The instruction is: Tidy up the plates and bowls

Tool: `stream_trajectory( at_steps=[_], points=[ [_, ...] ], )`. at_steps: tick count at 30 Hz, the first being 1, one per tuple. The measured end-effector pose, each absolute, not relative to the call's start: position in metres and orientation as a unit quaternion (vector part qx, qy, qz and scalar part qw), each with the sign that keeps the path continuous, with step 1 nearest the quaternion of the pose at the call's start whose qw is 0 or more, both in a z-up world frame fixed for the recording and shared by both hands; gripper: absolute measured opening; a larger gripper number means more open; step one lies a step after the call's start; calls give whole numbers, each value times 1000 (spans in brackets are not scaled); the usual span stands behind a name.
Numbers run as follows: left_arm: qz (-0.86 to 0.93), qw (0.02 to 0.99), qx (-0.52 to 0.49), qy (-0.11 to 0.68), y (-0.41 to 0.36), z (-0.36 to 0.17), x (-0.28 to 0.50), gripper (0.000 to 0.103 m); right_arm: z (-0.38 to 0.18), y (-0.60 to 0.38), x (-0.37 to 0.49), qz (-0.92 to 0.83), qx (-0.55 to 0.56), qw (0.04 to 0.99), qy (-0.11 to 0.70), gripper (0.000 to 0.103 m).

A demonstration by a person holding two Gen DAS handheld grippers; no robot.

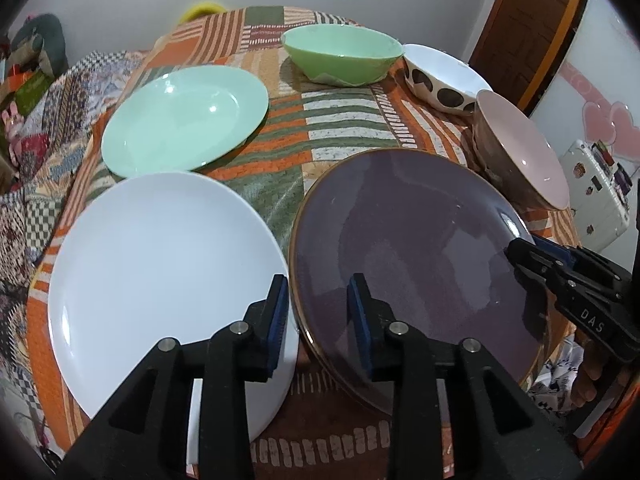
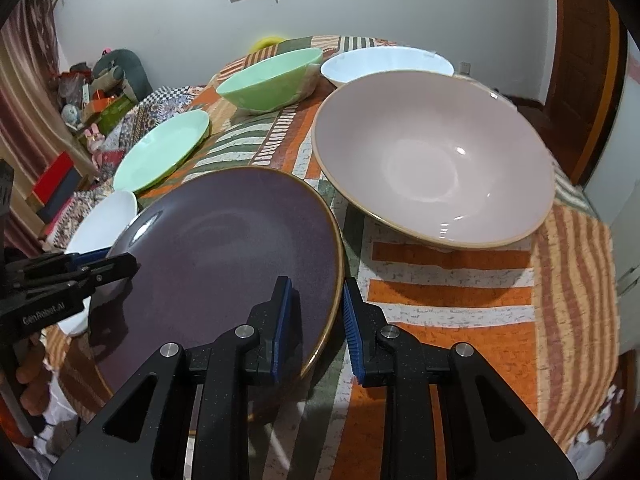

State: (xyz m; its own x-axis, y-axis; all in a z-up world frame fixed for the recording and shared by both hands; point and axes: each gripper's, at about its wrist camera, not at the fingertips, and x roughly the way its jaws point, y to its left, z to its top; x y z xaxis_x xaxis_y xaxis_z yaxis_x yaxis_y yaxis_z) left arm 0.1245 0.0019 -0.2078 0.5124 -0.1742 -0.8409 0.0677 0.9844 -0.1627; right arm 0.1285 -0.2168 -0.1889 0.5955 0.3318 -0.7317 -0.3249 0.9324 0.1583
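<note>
A purple plate (image 1: 420,248) (image 2: 224,240) with a gold rim lies between both grippers at the near side of the table. My left gripper (image 1: 320,284) (image 2: 116,260) straddles its left rim with the pads standing apart from it, open. My right gripper (image 2: 316,284) (image 1: 516,250) is shut on the plate's right rim. A white plate (image 1: 160,260) (image 2: 100,224) lies just left of it, and a mint plate (image 1: 184,116) (image 2: 160,152) lies behind that. A green bowl (image 1: 340,56) (image 2: 268,80), a white bowl with dark spots (image 1: 440,80) (image 2: 384,66) and a pink bowl (image 1: 524,152) (image 2: 432,160) stand at the back and right.
A striped orange, green and white cloth (image 1: 340,132) covers the table. Boxes and soft toys (image 2: 92,112) are piled beyond the left edge. A white suitcase (image 1: 596,200) and a wooden door (image 1: 532,28) are to the right. A person's hand (image 1: 592,384) holds the right gripper.
</note>
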Motion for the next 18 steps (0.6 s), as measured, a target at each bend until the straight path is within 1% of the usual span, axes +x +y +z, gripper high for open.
stream_trajectory(
  at_steps=[1,6,10,13,14,15,16,18],
  points=[
    [-66,867,-57,490,3,-208,124,37,-187,-216,127,181,-2,895,407,24],
    [-44,871,-60,486,13,-200,115,41,-174,-218,121,182,-11,902,392,25],
    [-34,883,-59,464,22,-184,102,50,-160,-216,115,189,-14,907,376,27],
    [-28,896,-59,439,30,-168,92,57,-150,-209,110,196,-18,912,361,33],
    [-24,901,-61,428,35,-161,88,59,-147,-207,108,198,-19,913,355,37],
    [-20,905,-62,421,38,-156,85,64,-143,-205,107,200,-19,915,351,42],
    [-15,908,-64,414,42,-152,84,67,-139,-203,105,205,-18,916,346,45],
    [-4,915,-72,396,53,-143,78,68,-134,-197,104,211,-15,917,338,53]
  ],
)
